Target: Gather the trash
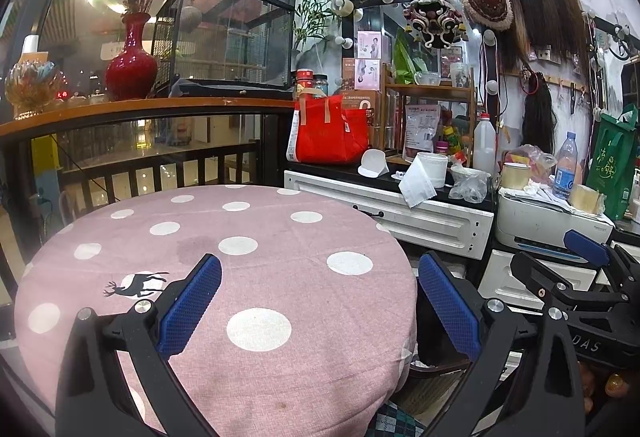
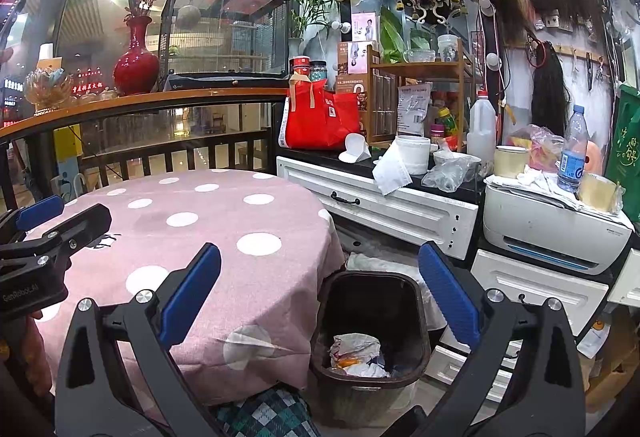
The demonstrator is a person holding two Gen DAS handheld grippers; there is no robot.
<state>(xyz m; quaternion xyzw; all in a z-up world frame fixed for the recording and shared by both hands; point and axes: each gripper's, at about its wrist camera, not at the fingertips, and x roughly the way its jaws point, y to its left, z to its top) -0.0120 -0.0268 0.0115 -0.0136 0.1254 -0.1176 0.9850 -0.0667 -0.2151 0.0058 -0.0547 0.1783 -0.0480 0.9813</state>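
A dark trash bin [image 2: 412, 321] stands on the floor right of the round table, with crumpled paper and wrappers [image 2: 356, 353] in its bottom. My right gripper [image 2: 320, 297] hangs open above the table's right edge and the bin, with nothing between its blue pads. My left gripper [image 1: 320, 301] is open over the pink polka-dot tablecloth [image 1: 240, 237], also holding nothing. The left gripper [image 2: 60, 221] shows at the left edge of the right wrist view. The right gripper [image 1: 560, 261] shows at the right of the left wrist view.
A white cabinet [image 2: 400, 209] behind the bin carries a red bag [image 2: 320, 117], a white tub [image 2: 412, 153], tissue and a clear plastic bag [image 2: 448, 173]. A printer [image 2: 556, 229] with a water bottle [image 2: 572, 149] stands to the right. A railing with a red vase [image 1: 132, 65] runs behind the table.
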